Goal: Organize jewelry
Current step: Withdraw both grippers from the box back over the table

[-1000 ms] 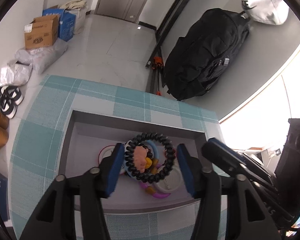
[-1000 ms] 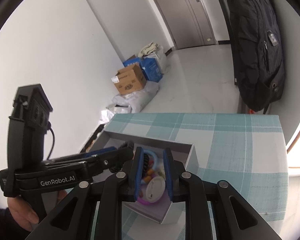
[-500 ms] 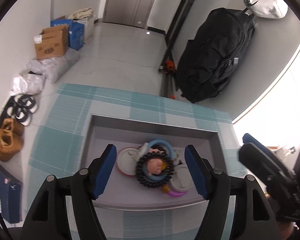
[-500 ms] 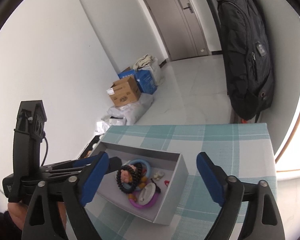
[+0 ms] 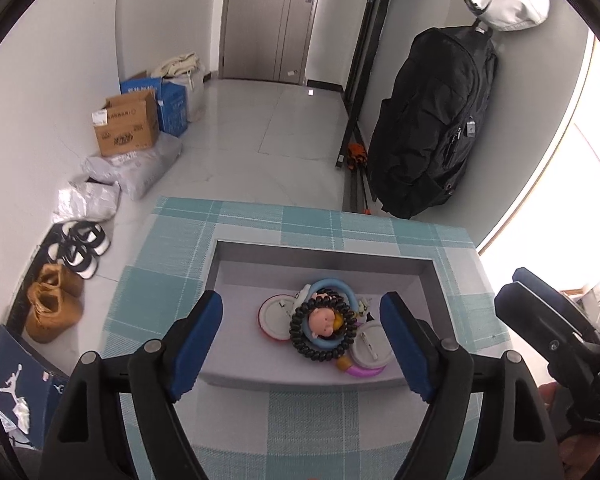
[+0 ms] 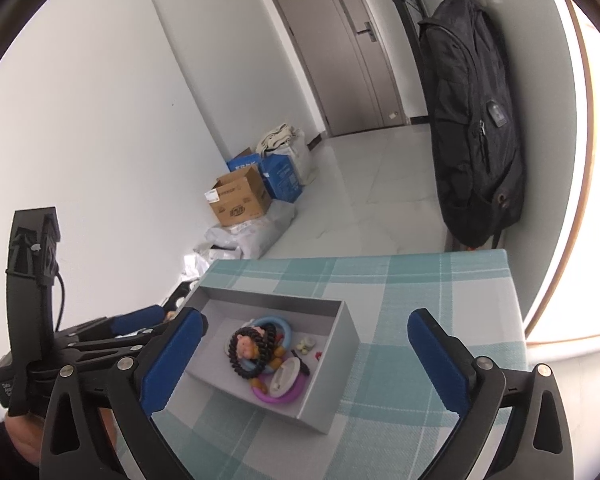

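Both tools are spread wide and hold nothing. The left gripper (image 5: 301,340) hangs above the near wall of the grey box (image 5: 324,254), its blue pads (image 5: 198,340) flanking the jewelry from above without touching it. The right gripper (image 6: 305,364) is also released, off the box's right end.

The box sits on the teal plaid tablecloth (image 5: 172,272), toward its left side as the right wrist view frames it. Inside, the jewelry is heaped at the right half of the box floor: a black coiled hair tie (image 5: 323,330) lies on top, ringing a small pink figure (image 5: 322,322) and overlapping a light blue ring (image 5: 332,285). A red-rimmed round badge (image 5: 272,314) lies just left of the heap, a white one (image 5: 370,350) to its right over a purple ring (image 5: 364,371).

Only the right wrist view shows small pale pieces (image 6: 305,345) near the box's right wall, and the left gripper's handle (image 6: 32,300) in a hand. Only the left view shows the shoes (image 5: 78,246) on the floor; both show the black backpack (image 5: 432,128) against the wall.
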